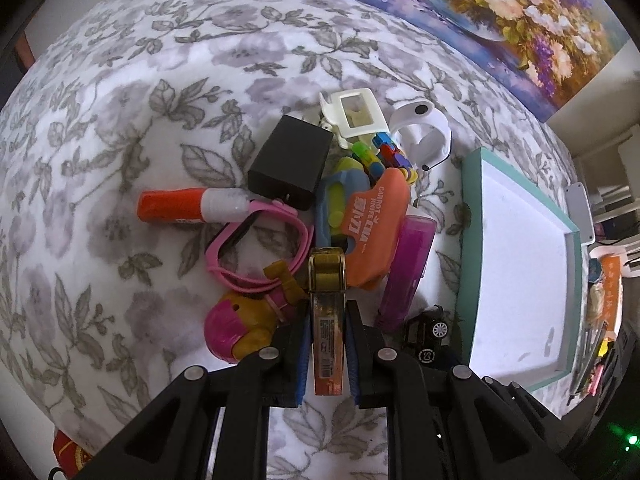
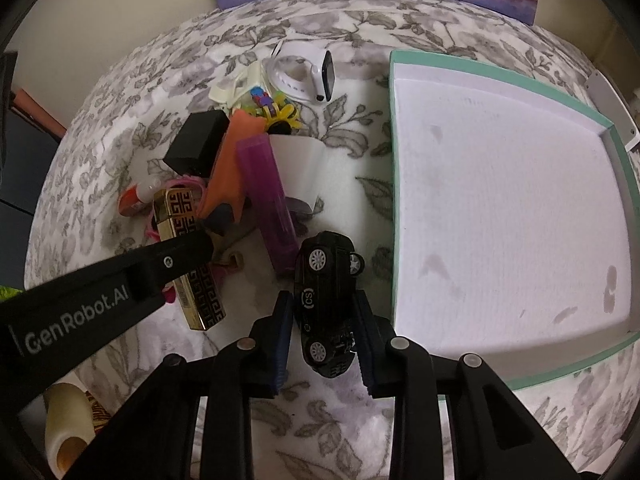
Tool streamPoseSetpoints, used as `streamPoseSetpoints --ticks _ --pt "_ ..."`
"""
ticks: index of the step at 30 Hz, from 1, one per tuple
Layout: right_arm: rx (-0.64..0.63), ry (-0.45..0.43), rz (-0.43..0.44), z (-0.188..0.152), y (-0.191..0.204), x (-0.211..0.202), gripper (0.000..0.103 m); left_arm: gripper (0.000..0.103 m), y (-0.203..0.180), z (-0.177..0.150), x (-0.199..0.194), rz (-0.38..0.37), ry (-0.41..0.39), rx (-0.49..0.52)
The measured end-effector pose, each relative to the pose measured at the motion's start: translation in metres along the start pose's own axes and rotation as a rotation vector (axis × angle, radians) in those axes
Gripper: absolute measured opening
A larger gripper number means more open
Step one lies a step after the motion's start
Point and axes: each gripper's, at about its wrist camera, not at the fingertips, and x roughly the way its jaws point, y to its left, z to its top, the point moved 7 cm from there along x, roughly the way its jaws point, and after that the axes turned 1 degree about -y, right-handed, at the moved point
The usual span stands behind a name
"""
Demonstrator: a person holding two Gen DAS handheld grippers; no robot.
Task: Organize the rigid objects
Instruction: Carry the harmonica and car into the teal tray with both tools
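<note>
My left gripper [image 1: 328, 320] is shut on a gold lighter [image 1: 327, 304], held edge-on over a pile of small things on the flowered blanket. In the right wrist view the same gripper [image 2: 180, 258] clamps the gold lighter [image 2: 180, 216] across its middle. My right gripper [image 2: 323, 304] is shut on a black toy car [image 2: 326, 280] that lies on its side, wheels to the right. That car [image 1: 430, 330] sits just left of a teal-rimmed white tray [image 2: 500, 200], which holds nothing. In the left wrist view the tray [image 1: 520, 264] is to the right.
The pile holds a black charger [image 1: 290, 160], an orange toy knife [image 1: 372, 224], a purple case [image 1: 406, 264], a pink strap [image 1: 260, 248], an orange glue stick [image 1: 188, 208], a white watch [image 1: 420, 128] and a pink-gold figure [image 1: 240, 328]. A flower painting [image 1: 480, 12] leans behind.
</note>
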Motion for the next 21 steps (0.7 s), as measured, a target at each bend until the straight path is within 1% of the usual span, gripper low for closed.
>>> streamPoseSetpoints --ticks 3,6,9,12,14,15,17,18,21 --pt "0.026 -0.013 0.044 0.002 -0.001 -0.009 0.030 0.017 0.001 0.001 -0.008 0.001 -0.021 0.003" --pt "0.041 -0.036 0.064 0.005 -0.003 -0.020 0.030 0.017 0.004 0.004 -0.021 0.001 -0.056 0.002" --pt "0.065 -0.070 0.081 0.010 -0.009 -0.033 0.030 0.017 0.001 0.008 -0.039 -0.026 -0.103 0.004" --pt "0.096 -0.113 0.077 0.017 -0.020 -0.046 0.030 0.017 -0.009 0.014 -0.059 -0.048 -0.166 0.034" --pt "0.131 -0.143 0.052 0.024 -0.035 -0.054 0.030 0.017 -0.020 0.018 -0.067 -0.061 -0.197 0.057" --pt "0.154 -0.158 0.022 0.027 -0.047 -0.057 0.030 0.017 -0.026 0.019 -0.069 -0.070 -0.206 0.066" --pt "0.190 -0.183 -0.066 0.033 -0.073 -0.062 0.031 0.017 -0.038 0.019 -0.067 -0.086 -0.212 0.083" --pt "0.209 -0.188 -0.095 0.034 -0.083 -0.064 0.031 0.017 -0.045 0.019 -0.063 -0.093 -0.208 0.092" --pt "0.288 -0.189 -0.127 0.034 -0.119 -0.067 0.031 0.017 -0.067 0.019 -0.050 -0.116 -0.171 0.114"
